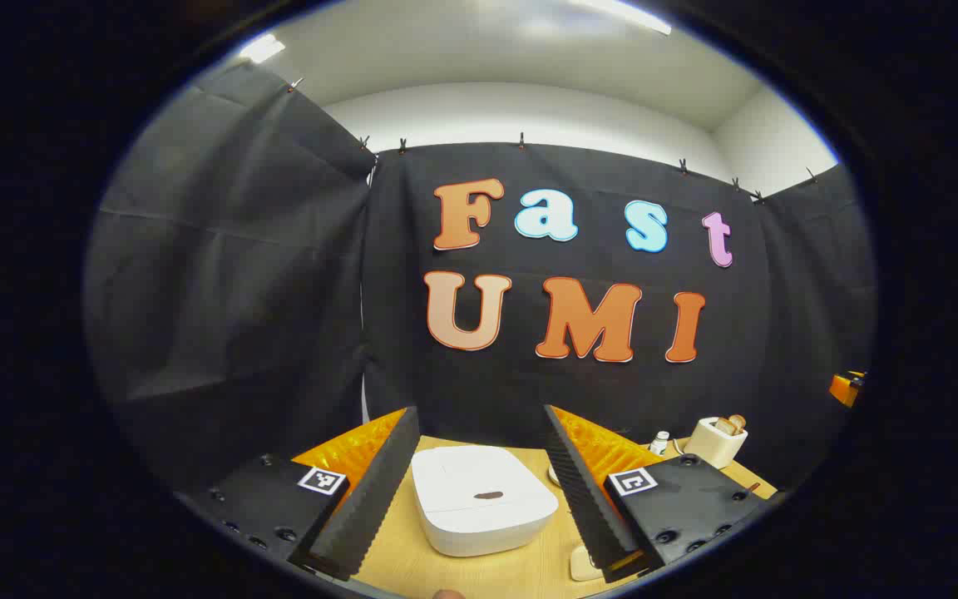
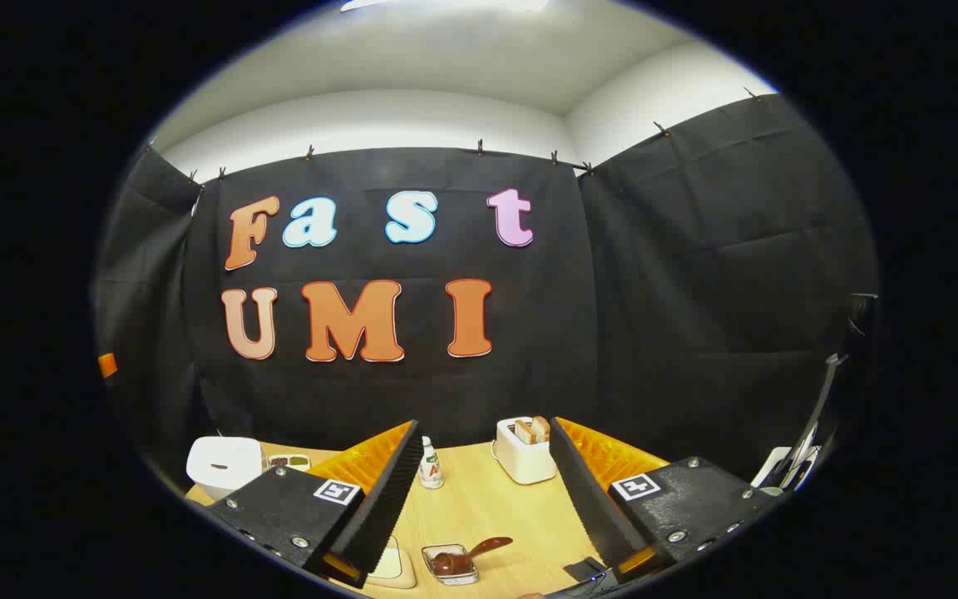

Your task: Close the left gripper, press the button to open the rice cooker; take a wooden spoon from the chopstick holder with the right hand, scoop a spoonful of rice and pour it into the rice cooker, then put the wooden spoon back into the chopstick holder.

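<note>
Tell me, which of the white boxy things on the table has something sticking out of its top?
The small white holder at the back, with brown pieces poking from its top. The bigger white rice cooker has a flat shut lid.

we hold our left gripper (image 1: 479, 491) level and aimed forward, its two fingers (image 1: 371, 499) spread wide apart with nothing pressed between them. the fingers splay outward toward their tips, toothed inner faces turned to each other. our right gripper (image 2: 483, 499) sits in the same pose, raised and pointing ahead, its fingers (image 2: 379, 503) likewise parted wide and gripping nothing. each gripper's dark body blocks flank the fingers on both sides at the bottom of its own view.
</note>
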Tool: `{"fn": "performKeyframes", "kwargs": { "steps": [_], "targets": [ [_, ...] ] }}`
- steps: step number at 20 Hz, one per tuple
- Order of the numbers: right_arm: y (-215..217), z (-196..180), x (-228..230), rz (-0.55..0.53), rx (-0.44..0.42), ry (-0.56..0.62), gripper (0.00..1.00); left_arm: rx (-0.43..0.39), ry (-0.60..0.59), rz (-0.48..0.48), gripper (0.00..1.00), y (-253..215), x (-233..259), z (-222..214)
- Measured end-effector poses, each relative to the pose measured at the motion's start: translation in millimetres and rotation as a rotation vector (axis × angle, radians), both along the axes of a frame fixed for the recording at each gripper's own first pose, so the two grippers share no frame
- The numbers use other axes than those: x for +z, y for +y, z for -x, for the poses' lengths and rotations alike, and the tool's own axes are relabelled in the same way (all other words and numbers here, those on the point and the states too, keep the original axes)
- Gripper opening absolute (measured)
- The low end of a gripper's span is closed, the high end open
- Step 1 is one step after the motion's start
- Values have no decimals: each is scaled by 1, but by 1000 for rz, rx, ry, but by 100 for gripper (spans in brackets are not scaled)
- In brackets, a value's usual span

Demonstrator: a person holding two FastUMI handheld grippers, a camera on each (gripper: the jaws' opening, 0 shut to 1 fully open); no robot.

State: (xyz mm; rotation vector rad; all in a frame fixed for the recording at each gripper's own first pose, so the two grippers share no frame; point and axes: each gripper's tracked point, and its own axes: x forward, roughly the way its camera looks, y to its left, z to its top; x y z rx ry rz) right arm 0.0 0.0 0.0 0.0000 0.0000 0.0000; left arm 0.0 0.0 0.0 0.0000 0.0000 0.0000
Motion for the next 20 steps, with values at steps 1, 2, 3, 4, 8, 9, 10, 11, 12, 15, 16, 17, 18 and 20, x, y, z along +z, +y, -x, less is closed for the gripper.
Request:
{"fn": "performKeyframes", "kwargs": {
  "steps": [1, 2, 3, 4, 8, 9, 10, 11, 12, 15, 16, 17, 18, 20],
  "targets": [
    [-1, 1, 2, 5, 0, -1, 95, 2, -5, -6, 99, 2, 2, -1],
    [-2, 1, 3, 11, -1, 0, 94, 11, -5, -11, 100, 5, 3, 0],
    [-3, 2, 4, 19, -3, 3, 94, 18, -7, -11, 100, 7, 5, 0],
    [-5, 2, 6, 23, -7, 2, 94, 17, -10, -7, 100, 7, 7, 1],
    [-8, 1, 7, 18, -17, 0, 94, 14, 1, 2, 100, 8, 7, 1],
    [-11, 1, 7, 21, -23, 2, 94, 17, 1, 1, 100, 9, 7, 2],
    [-12, 1, 7, 27, -27, 3, 94, 21, 0, -3, 100, 10, 8, 4],
    [-12, 2, 8, 32, -28, 1, 94, 28, 0, -8, 100, 13, 7, 4],
    [-12, 2, 9, 37, -28, -1, 94, 38, 3, -13, 100, 16, 7, 3],
    [-12, 6, 10, 31, -25, 1, 94, 31, 5, -15, 99, 12, 7, 3],
    [-12, 6, 10, 25, -25, 4, 94, 26, 7, -15, 98, 11, 7, 1],
    [-13, 6, 10, 21, -25, 6, 94, 27, 7, -17, 97, 12, 6, 1],
    [-14, 6, 10, 20, -27, 9, 94, 31, 9, -19, 100, 12, 6, 0],
    [-15, 5, 8, 30, -36, 10, 94, 32, 7, -22, 100, 12, 8, -1]
  ]
}}
